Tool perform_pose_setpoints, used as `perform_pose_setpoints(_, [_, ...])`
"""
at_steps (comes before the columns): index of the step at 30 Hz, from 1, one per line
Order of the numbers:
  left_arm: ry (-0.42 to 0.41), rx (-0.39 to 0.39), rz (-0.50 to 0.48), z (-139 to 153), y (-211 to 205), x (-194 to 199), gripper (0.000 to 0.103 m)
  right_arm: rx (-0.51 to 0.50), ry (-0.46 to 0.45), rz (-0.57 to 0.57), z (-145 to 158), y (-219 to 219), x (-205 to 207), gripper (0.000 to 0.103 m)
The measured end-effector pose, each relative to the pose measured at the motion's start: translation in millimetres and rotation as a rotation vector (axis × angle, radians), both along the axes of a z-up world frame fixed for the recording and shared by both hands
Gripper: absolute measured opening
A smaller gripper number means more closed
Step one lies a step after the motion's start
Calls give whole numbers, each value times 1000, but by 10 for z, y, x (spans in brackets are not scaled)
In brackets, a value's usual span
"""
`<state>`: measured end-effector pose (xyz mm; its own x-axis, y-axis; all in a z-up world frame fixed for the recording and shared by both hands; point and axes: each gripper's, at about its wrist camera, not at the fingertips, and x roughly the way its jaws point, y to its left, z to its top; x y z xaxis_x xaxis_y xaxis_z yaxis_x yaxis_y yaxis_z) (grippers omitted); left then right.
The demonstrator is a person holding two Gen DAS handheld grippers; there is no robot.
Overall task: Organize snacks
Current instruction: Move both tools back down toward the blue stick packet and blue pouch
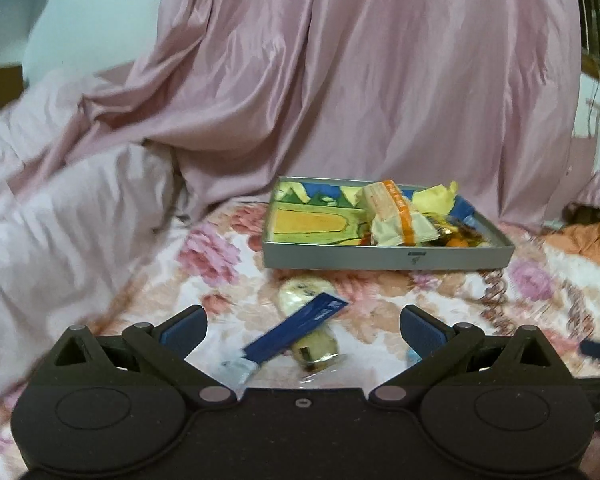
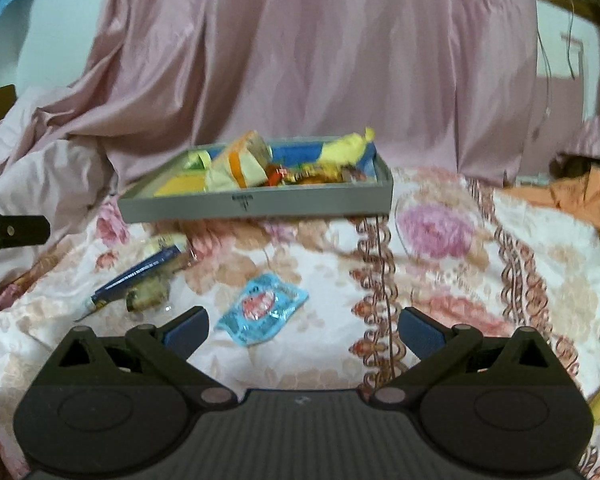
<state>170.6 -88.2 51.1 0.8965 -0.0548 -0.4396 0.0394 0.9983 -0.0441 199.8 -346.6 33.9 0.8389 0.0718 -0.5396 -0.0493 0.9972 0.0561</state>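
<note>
Lying loose on the floral bedspread: three snack packets, beside one grey tray of blurred wrappers; both grippers' jaws apart.

A grey tin with a colourful printed floor sits on the floral bedspread, holding a cream-and-orange packet, a yellow wrapper and small sweets at its right end. In front lie a blue sachet across a clear-wrapped pastry, and a light-blue packet apart to the right.

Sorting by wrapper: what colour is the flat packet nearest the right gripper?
Light blue packet with a red-pink print; right wrist view.
</note>
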Motion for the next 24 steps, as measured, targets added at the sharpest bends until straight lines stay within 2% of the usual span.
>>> perform_pose_setpoints(7, [-27, 22, -34, -217, 70, 164, 102, 26, 86, -46, -117, -59, 212, 103])
perform_pose_setpoints(12, [-8, 36, -38, -432, 193, 341, 102, 37, 123, -48, -183, -50, 340, 103])
perform_pose_setpoints(20, [61, -12, -35, -791, 466, 702, 102, 60, 172, 9, -366, 103, 649, 103])
perform_pose_setpoints(24, [78, -23, -65, -858, 506, 896, 102, 11, 171, 78, -448, 259, 774, 103])
